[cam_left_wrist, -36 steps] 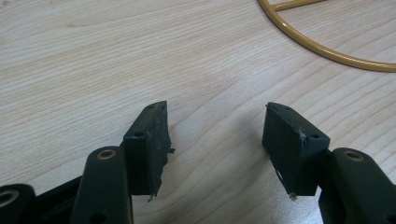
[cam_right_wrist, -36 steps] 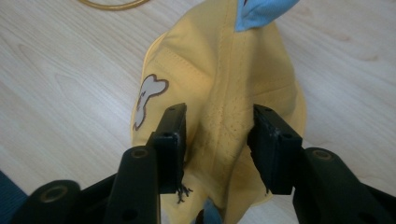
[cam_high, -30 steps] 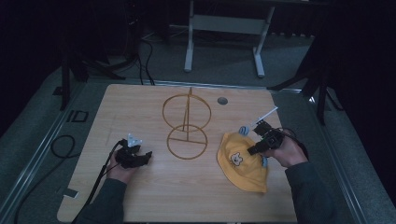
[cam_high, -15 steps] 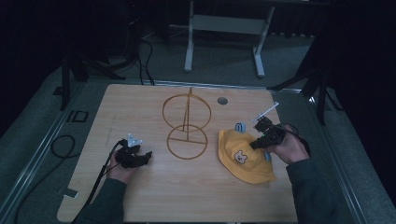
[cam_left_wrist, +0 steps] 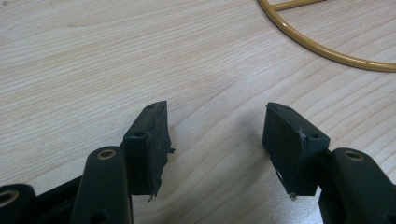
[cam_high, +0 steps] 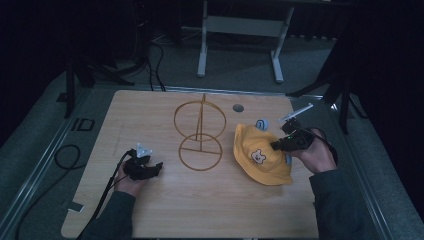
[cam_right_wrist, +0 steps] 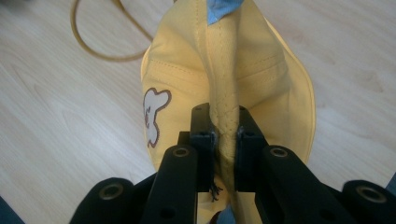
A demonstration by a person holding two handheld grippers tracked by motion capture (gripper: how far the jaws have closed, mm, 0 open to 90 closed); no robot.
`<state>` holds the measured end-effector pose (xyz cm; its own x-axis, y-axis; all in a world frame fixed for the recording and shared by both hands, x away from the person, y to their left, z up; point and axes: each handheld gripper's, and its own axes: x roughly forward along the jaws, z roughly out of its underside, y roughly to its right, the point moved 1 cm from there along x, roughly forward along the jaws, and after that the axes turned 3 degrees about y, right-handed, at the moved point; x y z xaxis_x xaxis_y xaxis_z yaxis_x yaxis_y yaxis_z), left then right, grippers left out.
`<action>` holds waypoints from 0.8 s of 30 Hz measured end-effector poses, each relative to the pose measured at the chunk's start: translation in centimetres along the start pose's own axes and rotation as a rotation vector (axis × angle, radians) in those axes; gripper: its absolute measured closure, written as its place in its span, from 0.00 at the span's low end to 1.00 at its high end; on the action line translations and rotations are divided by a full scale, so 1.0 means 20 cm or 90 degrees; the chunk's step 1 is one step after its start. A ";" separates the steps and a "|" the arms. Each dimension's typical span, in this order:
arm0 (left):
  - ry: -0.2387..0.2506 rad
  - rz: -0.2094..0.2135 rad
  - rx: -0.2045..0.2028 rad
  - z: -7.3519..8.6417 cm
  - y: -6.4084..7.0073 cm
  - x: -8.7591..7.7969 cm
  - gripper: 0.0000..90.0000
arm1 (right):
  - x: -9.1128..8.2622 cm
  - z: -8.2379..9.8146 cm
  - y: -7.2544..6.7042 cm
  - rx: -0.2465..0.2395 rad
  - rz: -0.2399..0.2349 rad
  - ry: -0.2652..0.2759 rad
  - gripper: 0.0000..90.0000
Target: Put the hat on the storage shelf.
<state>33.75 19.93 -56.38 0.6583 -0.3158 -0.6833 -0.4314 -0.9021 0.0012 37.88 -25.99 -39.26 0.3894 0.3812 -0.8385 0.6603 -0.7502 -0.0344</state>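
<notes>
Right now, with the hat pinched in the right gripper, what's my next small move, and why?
Probably lift the yellow hat toward the gold wire stand: the right gripper is shut on a fold of its fabric, while the left gripper rests open on the table.

A yellow bucket hat [cam_high: 260, 155] with a white bear patch lies on the wooden table's right side, one fold of fabric pinched upward. A gold wire hat stand [cam_high: 200, 132] stands upright just left of it.
</notes>
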 end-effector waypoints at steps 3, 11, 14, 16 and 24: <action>0.000 -0.001 0.000 0.00 0.00 0.00 0.46 | -0.02 -0.01 0.01 -0.003 0.000 0.025 0.91; 0.000 0.000 0.000 0.00 0.00 0.00 0.46 | -0.06 -0.02 0.01 -0.009 0.009 0.084 0.92; 0.000 0.000 -0.001 0.00 0.00 0.00 0.46 | -0.08 -0.02 0.01 -0.009 0.008 0.103 0.92; -0.001 0.000 0.000 0.00 0.00 0.00 0.46 | -0.09 -0.02 0.02 -0.012 0.009 0.113 0.92; -0.001 0.000 -0.001 0.00 0.00 0.00 0.46 | -0.12 -0.02 0.03 -0.019 0.000 0.139 0.92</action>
<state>33.74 19.93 -56.38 0.6575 -0.3156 -0.6841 -0.4310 -0.9024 0.0021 37.62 -27.08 -37.04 0.5172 0.4917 -0.7005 0.6782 -0.7347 -0.0150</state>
